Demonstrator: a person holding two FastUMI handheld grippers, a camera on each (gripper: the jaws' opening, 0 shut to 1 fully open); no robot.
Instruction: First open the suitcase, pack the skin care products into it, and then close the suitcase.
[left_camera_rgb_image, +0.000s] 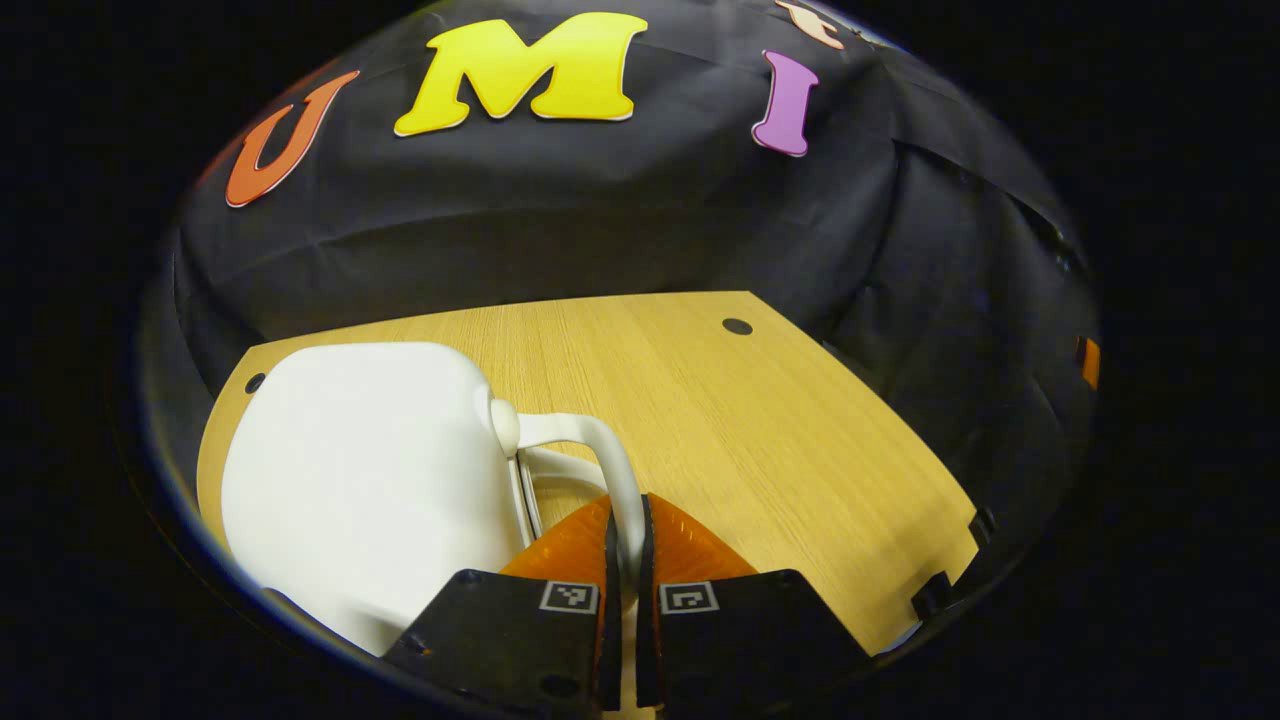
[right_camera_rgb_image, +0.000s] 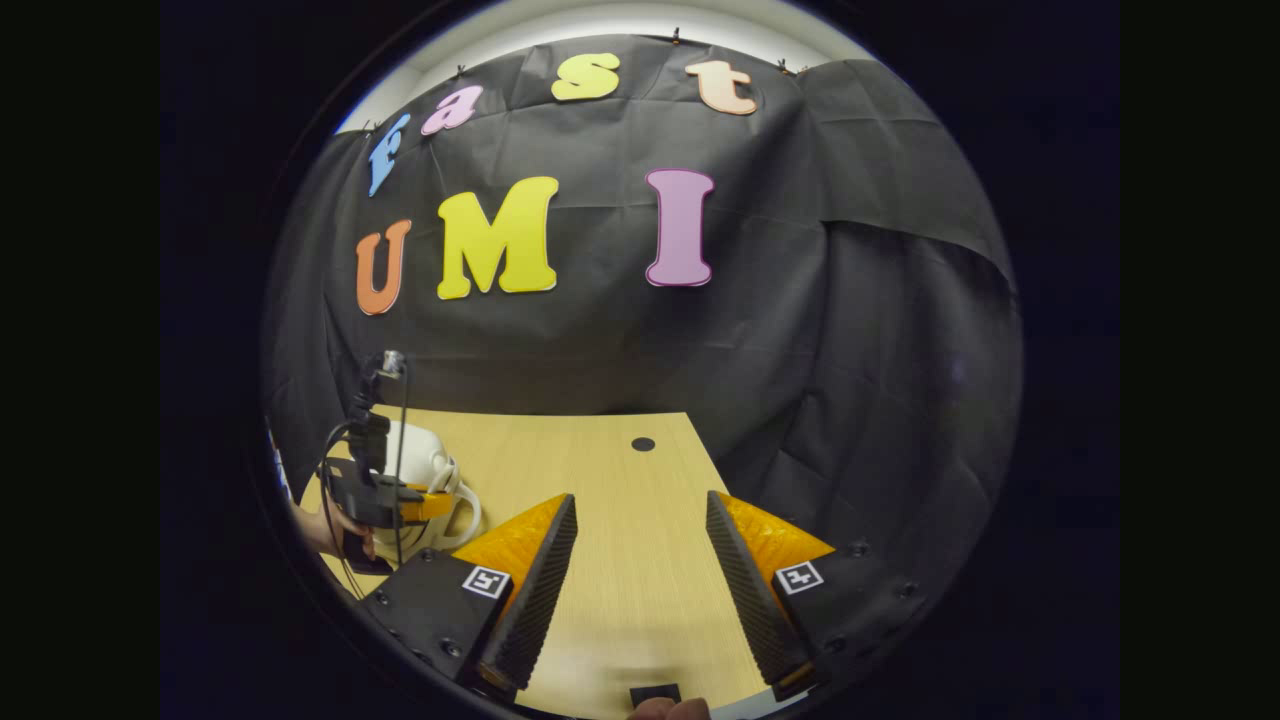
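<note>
The left tongs (left_camera_rgb_image: 627, 545) are closed on the white handle (left_camera_rgb_image: 610, 460) of the suitcase (left_camera_rgb_image: 370, 480), with both fingers (left_camera_rgb_image: 575, 545) pressing on the thin loop from either side. The handle curves up out of the tongs and joins the side of the suitcase. The suitcase is a smooth white hard shell with rounded corners, lying flat and closed on the wooden counter (left_camera_rgb_image: 760, 440). In the left gripper view it sits just to the left of the tongs, filling the near left part of the counter. Beyond the suitcase, a small dark round hole (left_camera_rgb_image: 737, 326) marks the far end of the counter, well apart from the case.

The right tongs (right_camera_rgb_image: 640, 540) are spread wide and hold nothing, with bare counter (right_camera_rgb_image: 620, 580) showing between the two fingers (right_camera_rgb_image: 545, 570). In the right gripper view the suitcase (right_camera_rgb_image: 420, 450) lies far off to the left of these tongs, at the counter's left edge. The other gripper (right_camera_rgb_image: 385, 500) is seen there at the suitcase's handle, with a person's hand (right_camera_rgb_image: 325, 530) gripping it from below and cables hanging beside it. A black cloth wall (right_camera_rgb_image: 780, 330) rises behind the counter.
</note>
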